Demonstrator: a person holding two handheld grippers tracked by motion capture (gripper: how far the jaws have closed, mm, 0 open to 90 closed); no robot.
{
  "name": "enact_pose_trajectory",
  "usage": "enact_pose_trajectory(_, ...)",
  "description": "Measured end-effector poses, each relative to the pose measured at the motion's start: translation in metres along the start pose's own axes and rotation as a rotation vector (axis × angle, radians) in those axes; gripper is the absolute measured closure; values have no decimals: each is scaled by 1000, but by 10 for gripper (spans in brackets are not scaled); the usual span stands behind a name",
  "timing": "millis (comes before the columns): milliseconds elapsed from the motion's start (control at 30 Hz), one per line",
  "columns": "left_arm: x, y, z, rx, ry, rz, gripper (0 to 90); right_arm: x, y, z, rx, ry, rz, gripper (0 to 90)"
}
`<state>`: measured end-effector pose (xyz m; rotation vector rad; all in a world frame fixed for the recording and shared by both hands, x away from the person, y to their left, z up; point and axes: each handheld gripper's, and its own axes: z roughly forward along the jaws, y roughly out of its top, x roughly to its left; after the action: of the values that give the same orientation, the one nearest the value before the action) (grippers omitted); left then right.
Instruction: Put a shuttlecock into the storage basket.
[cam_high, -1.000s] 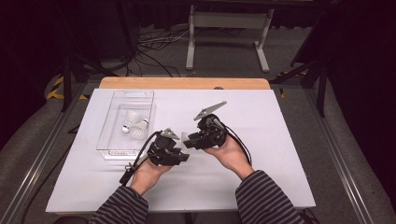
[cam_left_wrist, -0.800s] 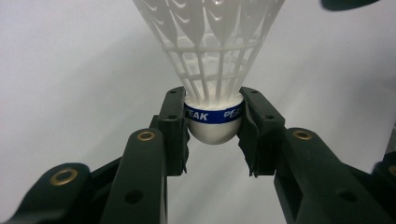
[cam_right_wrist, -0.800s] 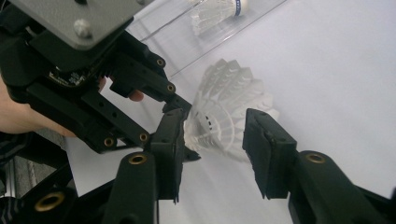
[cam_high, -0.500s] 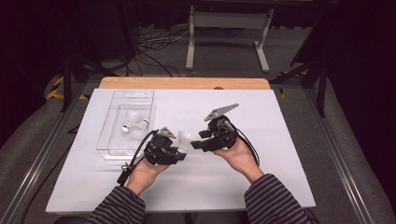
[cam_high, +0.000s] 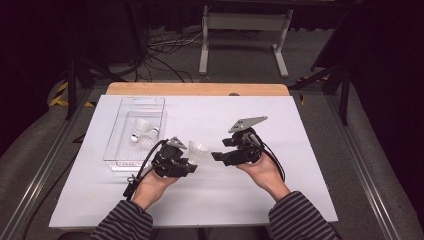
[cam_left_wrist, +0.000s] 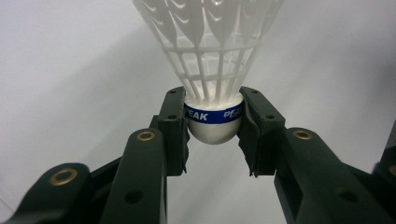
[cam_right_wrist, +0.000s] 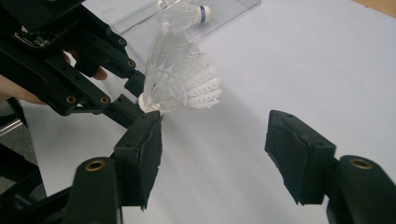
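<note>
Shuttlecock (cam_left_wrist: 212, 79) clenched by its cork in left tongs (cam_high: 192, 162), right tongs (cam_high: 216, 156) gaping beside; two more sit in tray (cam_high: 121, 131), so it's probably midway.

1. Lab or recording studio setup, not a home: black curtains (cam_high: 45, 50) close off the space at 9 to 12 o'clock and at 3 o'clock.
2. Grey carpet floor (cam_high: 310, 55) with loose black cables (cam_high: 160, 60) lying at 11 o'clock behind the table.
3. White-topped work table (cam_high: 300, 135) with a bare wooden strip (cam_high: 200, 89) along its far edge, 12 o'clock.
4. Grey metal stand base (cam_high: 242, 30) at 12 o'clock, black tripod-like legs (cam_high: 330, 80) at 2 o'clock.
5. Yellow-black hazard tape (cam_high: 62, 95) on the floor at 10 o'clock.
6. Metal rails (cam_high: 45, 165) run along both table sides.
</note>
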<state>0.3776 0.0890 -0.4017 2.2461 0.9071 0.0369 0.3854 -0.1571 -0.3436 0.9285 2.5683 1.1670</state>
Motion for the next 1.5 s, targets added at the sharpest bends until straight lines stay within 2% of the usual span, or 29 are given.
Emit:
enact_pose_trajectory(233, 2, -2, -4, -4, 0, -6, 652, 4, -5, -7, -17, -58, -18, 286)
enact_pose_trajectory(700, 5, -6, -11, -3, 15, -9, 652, 0, -20, -19, -48, -95, -37, 216)
enact_pose_trajectory(1000, 6, -7, -14, -6, 16, -15, 652, -5, -35, -29, -71, -113, -27, 208)
enact_pose_trajectory(1300, 7, -8, -16, -5, 13, -19, 652, -12, -47, -37, -98, -132, 3, 198)
enact_pose_trajectory(1500, 8, -9, -18, -7, 14, -22, 652, -13, -55, -41, -105, -149, 1, 180)
